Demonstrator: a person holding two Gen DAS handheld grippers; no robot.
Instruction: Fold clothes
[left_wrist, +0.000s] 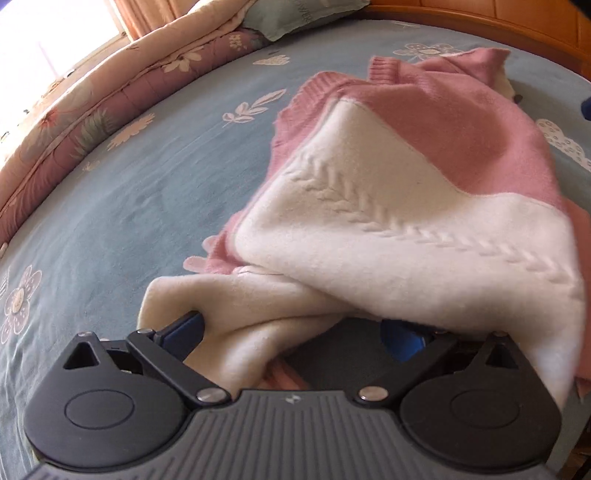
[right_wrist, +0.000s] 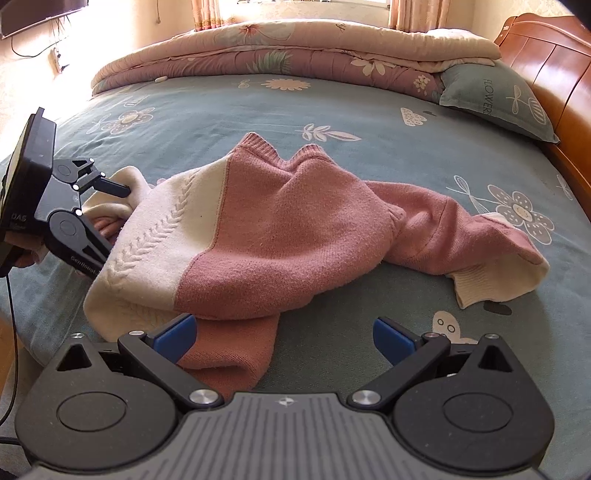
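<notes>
the left claw (left_wrist: 291, 332) stood wide, sweater (right_wrist: 258, 229) hem draped between; the right claw (right_wrist: 284, 341) gaped empty beside a sleeve, long axis running right.

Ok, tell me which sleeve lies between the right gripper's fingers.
The all-pink sleeve, under the sweater body; the other sleeve has a cream cuff, farther right.
</notes>
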